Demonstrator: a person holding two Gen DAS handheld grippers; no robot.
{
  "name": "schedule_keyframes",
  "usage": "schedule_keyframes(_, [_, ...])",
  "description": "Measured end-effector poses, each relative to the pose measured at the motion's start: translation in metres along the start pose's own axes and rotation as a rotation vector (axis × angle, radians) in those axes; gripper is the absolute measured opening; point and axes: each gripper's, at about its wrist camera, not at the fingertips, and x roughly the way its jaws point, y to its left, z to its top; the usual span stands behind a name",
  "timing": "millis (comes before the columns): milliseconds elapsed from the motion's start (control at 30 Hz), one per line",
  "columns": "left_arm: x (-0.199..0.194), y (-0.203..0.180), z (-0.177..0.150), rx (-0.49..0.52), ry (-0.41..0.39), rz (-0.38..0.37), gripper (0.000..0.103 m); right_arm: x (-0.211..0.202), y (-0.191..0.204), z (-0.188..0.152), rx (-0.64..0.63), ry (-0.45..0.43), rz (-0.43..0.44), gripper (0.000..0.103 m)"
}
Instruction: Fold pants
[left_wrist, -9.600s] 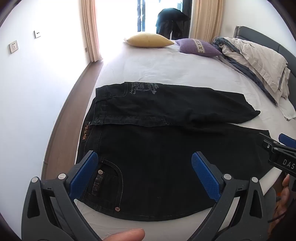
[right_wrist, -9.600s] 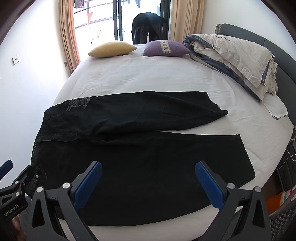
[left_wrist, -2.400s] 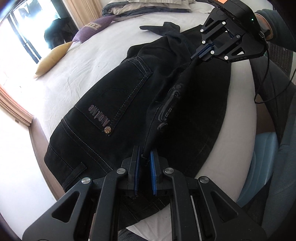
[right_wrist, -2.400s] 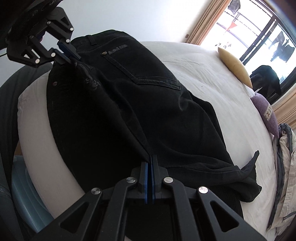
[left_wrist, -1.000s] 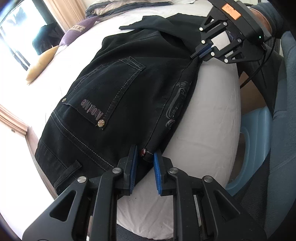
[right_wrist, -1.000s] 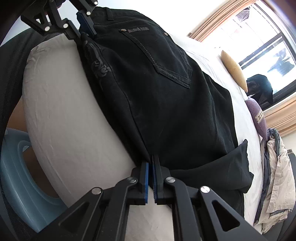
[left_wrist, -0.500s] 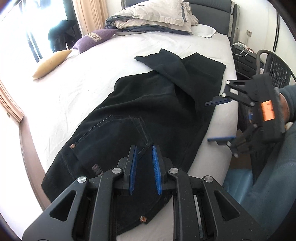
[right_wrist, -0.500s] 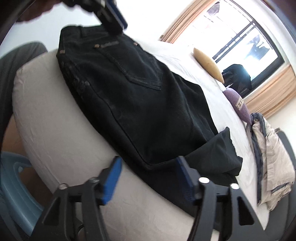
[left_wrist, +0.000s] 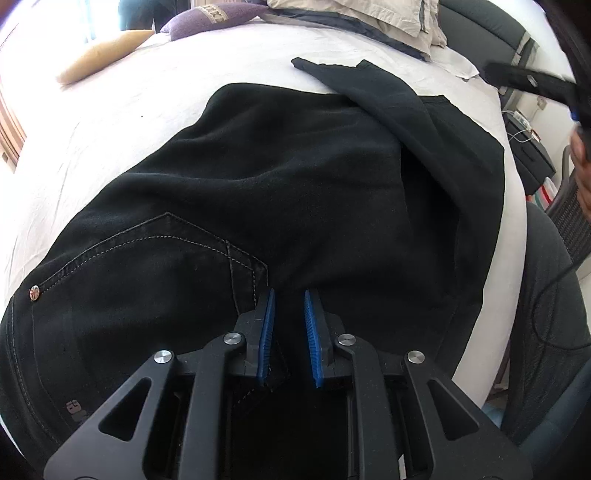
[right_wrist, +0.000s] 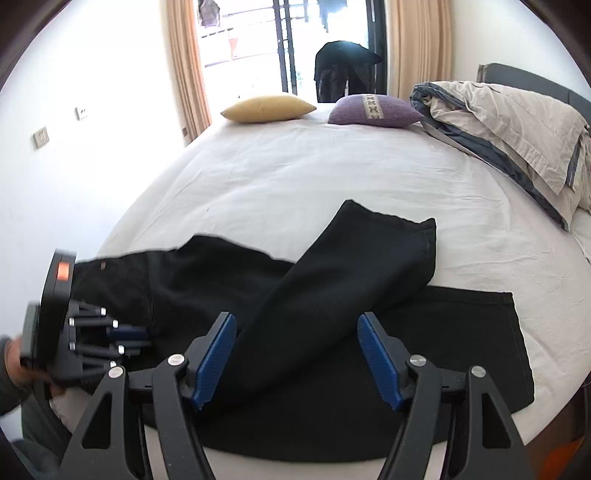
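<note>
The black pants (left_wrist: 295, 177) lie on the white bed (left_wrist: 110, 122), folded lengthwise, back pocket up. The upper leg is skewed and crosses the lower one at an angle (right_wrist: 351, 266). My left gripper (left_wrist: 289, 299) hovers low over the seat of the pants near the pocket, its jaws a narrow gap apart and empty. It also shows in the right wrist view (right_wrist: 125, 334). My right gripper (right_wrist: 295, 325) is wide open and empty above the legs near the front edge. Its blurred body shows at the upper right of the left wrist view (left_wrist: 532, 83).
A yellow pillow (right_wrist: 267, 107) and a purple pillow (right_wrist: 373, 110) lie at the far end of the bed. A folded beige and grey duvet (right_wrist: 506, 125) sits at the right. A dark chair (left_wrist: 543, 332) and nightstand (left_wrist: 532, 155) stand beside the bed.
Both grippers let go of the pants after laying them folded on the bed. The right gripper opened wide and swung to face the legs. The left gripper dropped closer to the seat.
</note>
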Motion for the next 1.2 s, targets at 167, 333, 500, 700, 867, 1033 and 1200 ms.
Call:
schedule_keyframes(167, [-0.014,-0.009,0.018,0.023,-0.035,-0.005,0.016,0.040,-0.026,0.055,0.073,0.013,-0.040,0.067])
schedule_keyframes(333, [0.008,-0.004,0.037,-0.021,-0.021,0.031,0.016,0.113,-0.030,0.101,0.074,0.118,-0.110,0.059])
schedule_keyframes(500, [0.026,-0.001,0.037,-0.079,-0.019,-0.007,0.016,0.181,-0.027,0.121,0.063,0.223,-0.190,0.059])
schedule_keyframes(700, [0.035,0.005,0.039,-0.107,-0.031,-0.047,0.016,0.237,-0.044,0.126,0.133,0.308,-0.300,0.059])
schedule_keyframes(867, [0.029,0.016,0.022,-0.113,-0.036,-0.056,0.016,0.263,-0.059,0.119,0.188,0.370,-0.310,0.057])
schedule_keyframes(1033, [0.026,0.019,0.017,-0.120,-0.034,-0.065,0.016,0.258,-0.068,0.118,0.188,0.354,-0.263,0.020])
schedule_keyframes(1200, [0.028,0.019,0.018,-0.116,-0.033,-0.055,0.016,0.240,-0.083,0.120,0.266,0.327,-0.198,0.010])
